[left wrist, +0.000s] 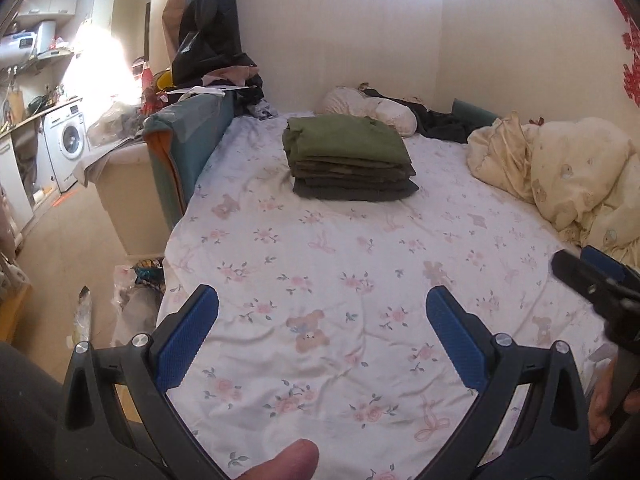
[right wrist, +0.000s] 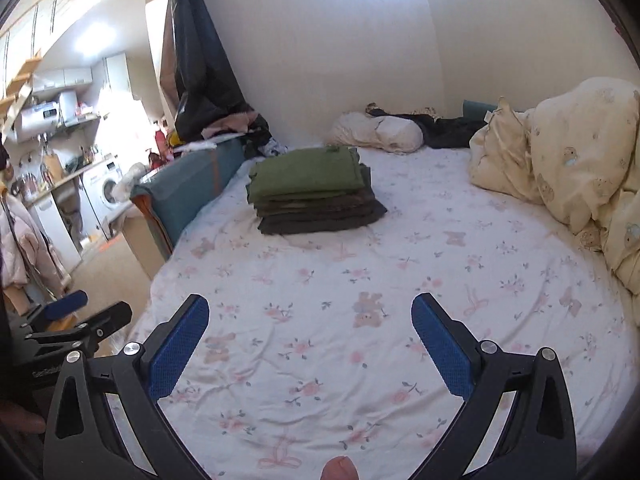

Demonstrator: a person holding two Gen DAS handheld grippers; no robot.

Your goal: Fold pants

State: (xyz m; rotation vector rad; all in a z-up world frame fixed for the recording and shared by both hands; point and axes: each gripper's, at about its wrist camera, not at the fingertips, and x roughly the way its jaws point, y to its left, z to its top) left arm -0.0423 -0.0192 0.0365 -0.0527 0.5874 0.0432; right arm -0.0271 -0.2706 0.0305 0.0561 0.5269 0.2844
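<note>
— Pants (left wrist: 348, 156) sit as a folded stack toward the far side of the bed (left wrist: 360, 280), olive green on top and darker pairs beneath, edges roughly squared. Where are the grippers?

— Both hang over the bare floral sheet at the near side, well apart from the stack. The left gripper (left wrist: 322, 332) has its blue pads spread wide with nothing between them; the right gripper (right wrist: 310, 336) is spread just as wide and empty too.

— So which step is this?

— Judging by the tidy pile, the folding of these pairs looks finished, and this is a pause between garments or the end of the job. No loose pants lie on the sheet in front of the grippers.

— And the next move?

— If another pair is due, it has to be fetched first; dark clothes (left wrist: 440, 120) lie bunched by the pillow (left wrist: 372, 112) at the wall, though I cannot tell whether those are pants. Either gripper would need a long reach across the bed.
</note>
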